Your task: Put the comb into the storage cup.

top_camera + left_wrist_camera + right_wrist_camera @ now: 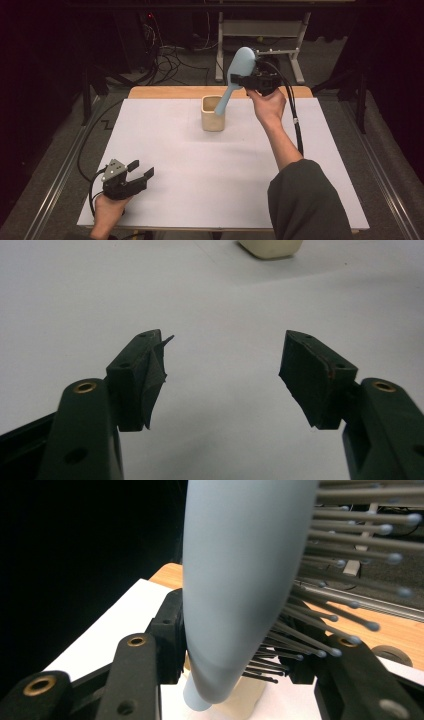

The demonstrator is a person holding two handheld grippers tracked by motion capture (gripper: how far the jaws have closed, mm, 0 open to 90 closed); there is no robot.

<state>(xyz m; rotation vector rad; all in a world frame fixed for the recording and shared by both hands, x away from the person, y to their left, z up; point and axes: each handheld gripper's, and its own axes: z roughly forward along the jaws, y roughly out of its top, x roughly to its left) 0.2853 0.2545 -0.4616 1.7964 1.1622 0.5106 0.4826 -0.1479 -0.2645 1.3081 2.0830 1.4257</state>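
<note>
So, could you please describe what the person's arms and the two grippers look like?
Both grippers are black with two blocky jaws and brass-coloured rivets. The left gripper carries a grey three-cornered plate; a black cable trails from the right gripper. The right arm wears a dark sleeve.

My high view looks forward and down; both gripper views sit close along their jaws, sharing the cream cup [213,114] [270,247] [245,692].

brush handle tip: the hairbrush [235,80] ends inside the cup [213,120], hidden by its wall.
cup base: cut off by the top edge in the left gripper view.
brush head: blurred close to the right gripper's camera.
</note>
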